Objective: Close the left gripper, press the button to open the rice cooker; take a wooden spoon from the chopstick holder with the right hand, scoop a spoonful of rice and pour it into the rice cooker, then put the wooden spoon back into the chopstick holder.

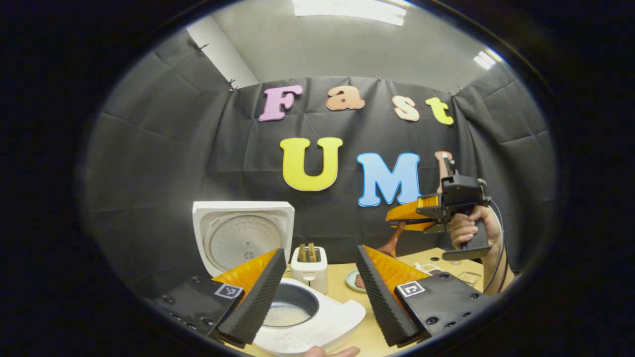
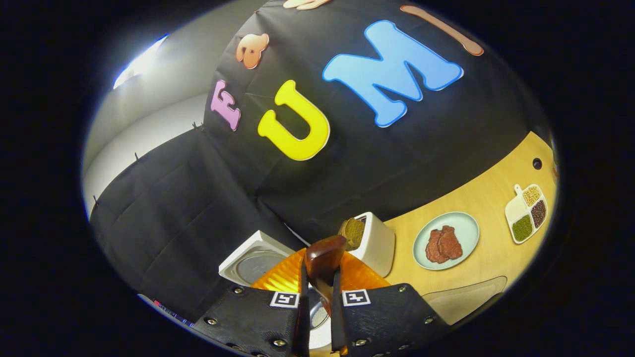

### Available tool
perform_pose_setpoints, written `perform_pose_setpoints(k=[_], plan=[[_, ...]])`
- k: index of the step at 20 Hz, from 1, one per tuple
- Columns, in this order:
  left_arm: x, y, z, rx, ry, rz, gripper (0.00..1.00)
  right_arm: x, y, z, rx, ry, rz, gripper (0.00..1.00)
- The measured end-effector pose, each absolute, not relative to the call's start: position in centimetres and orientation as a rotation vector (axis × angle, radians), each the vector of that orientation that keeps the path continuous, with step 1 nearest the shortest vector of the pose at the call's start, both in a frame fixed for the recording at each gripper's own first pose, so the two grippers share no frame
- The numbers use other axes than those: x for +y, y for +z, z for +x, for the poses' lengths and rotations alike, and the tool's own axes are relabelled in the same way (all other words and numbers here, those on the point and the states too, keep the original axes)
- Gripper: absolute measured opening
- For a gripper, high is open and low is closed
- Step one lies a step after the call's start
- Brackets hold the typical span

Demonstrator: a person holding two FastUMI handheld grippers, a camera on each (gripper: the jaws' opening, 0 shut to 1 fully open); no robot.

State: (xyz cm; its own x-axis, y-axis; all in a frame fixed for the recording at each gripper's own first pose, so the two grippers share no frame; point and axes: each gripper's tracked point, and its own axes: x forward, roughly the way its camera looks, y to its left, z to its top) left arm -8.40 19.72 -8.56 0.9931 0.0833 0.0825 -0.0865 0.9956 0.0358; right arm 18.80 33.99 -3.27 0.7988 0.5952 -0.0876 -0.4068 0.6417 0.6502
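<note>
Right claw (image 2: 317, 302): clamped narrow on the dark wooden spoon (image 2: 323, 260), raised, tilted.
Left claw (image 1: 315, 292): wide, empty.
Cooker: white rice cooker (image 1: 297, 312), lid up, below the left claw.
Risk: tilted spoon slips or spills short of the pot.

Ceiling light panels (image 1: 347, 10) blown out, glaring overhead; scene evenly lit, sharp at centre; strong fisheye bending and darkening toward edges.

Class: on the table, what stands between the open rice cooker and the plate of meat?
A white toaster with bread in its slots stands between the rice cooker and the plate, seen in the left gripper view.
</note>
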Motion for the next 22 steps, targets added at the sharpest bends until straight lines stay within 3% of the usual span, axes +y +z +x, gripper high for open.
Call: perform_pose_setpoints(k=[10, 22], plan=[[22.4, -7.8, -10.8, -0.097, 0.129, 0.047, 0.99, 43.8, -3.0, 18.1, 0.361, 0.707, 0.6, 0.17], [24.3, -8.1, -12.6, -0.106, 0.169, 0.047, 0.99, 53.0, -4.1, 15.8, 0.244, 0.781, 0.26, 0.17]])
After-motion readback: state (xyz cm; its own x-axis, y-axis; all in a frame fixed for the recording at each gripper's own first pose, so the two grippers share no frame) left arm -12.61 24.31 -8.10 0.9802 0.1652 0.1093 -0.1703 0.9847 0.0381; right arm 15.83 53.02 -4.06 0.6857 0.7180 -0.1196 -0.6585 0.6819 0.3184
